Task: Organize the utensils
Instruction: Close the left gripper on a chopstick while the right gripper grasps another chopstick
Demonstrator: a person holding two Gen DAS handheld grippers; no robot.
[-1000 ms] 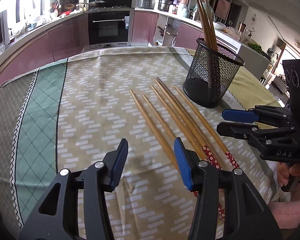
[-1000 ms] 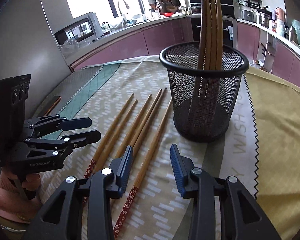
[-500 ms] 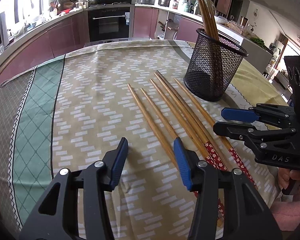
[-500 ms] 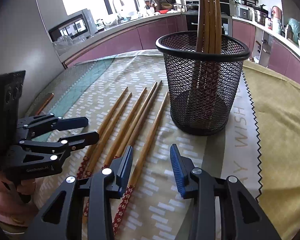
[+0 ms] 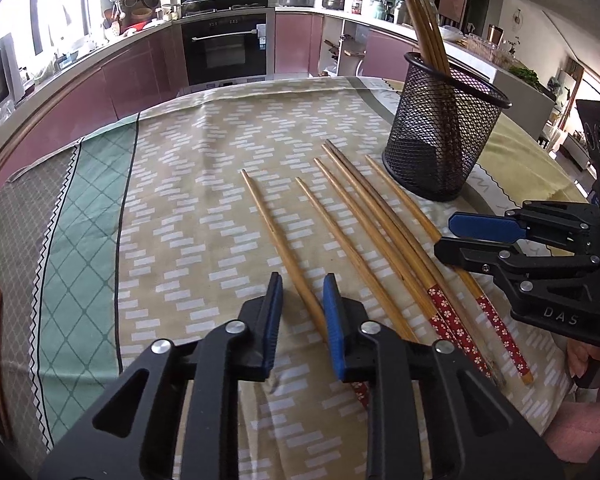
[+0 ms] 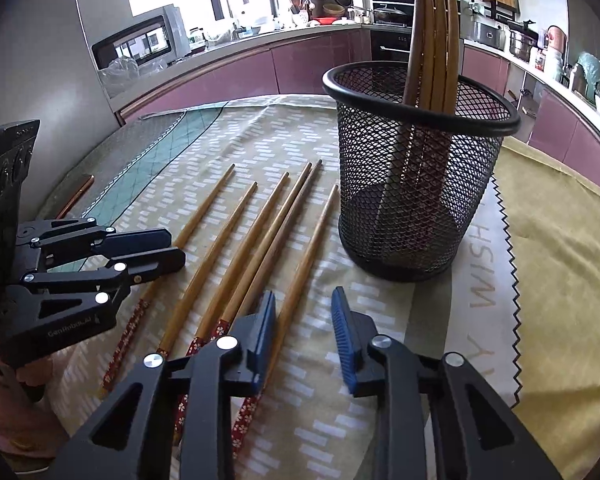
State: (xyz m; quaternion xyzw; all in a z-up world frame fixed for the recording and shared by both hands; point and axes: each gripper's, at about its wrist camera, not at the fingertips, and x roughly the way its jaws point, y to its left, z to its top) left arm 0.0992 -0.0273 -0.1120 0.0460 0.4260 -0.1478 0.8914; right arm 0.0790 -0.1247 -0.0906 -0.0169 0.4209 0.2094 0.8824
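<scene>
— Left wrist view, nearest first: how stands the left gripper (image 5: pixel 302 312)?

— Jaws closing, narrow gap, leftmost chopstick (image 5: pixel 284 248) between the pads; no firm pinch visible yet.

— And the right gripper (image 6: pixel 302 334)?

— Also closing. The rightmost chopstick (image 6: pixel 306 264) runs beside its left pad; the gap itself looks bare.

— Farther out?

— Six chopsticks lie on the cloth (image 5: pixel 204 152), the mesh cup (image 6: pixel 416 184) just beyond, holding four more. Open cloth left of the chopsticks; the table edge lies far behind.
</scene>
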